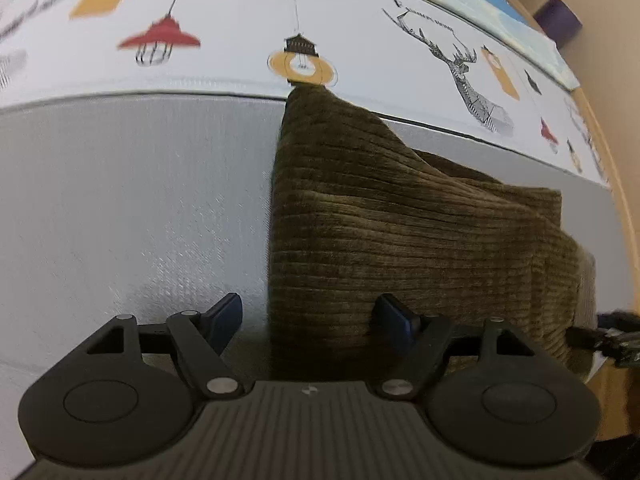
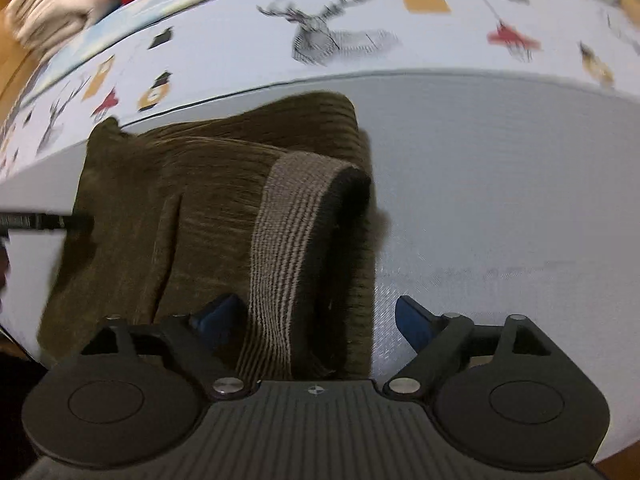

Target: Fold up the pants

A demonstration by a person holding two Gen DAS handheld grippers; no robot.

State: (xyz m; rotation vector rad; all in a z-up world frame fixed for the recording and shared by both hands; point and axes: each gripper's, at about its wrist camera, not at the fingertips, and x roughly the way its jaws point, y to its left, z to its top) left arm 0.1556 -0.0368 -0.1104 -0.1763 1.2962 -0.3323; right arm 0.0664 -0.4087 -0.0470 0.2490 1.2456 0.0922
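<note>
Brown corduroy pants (image 1: 400, 232) lie folded on the grey desk (image 1: 132, 200), their far corner reaching the printed cloth (image 1: 240, 40). The left gripper (image 1: 310, 320) and right gripper (image 2: 316, 320) each straddle a near edge of the pants. Both pairs of fingers stand spread wide, clamping nothing.

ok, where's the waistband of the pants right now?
In the right wrist view the striped waistband lies on top of the folded brown pants, centre frame, running down between the open right gripper fingers, near the pants' right edge beside bare grey mat.

Left gripper (image 1: 310, 318) and right gripper (image 2: 316, 320), both angled steeply downward, jaws wide apart.
</note>
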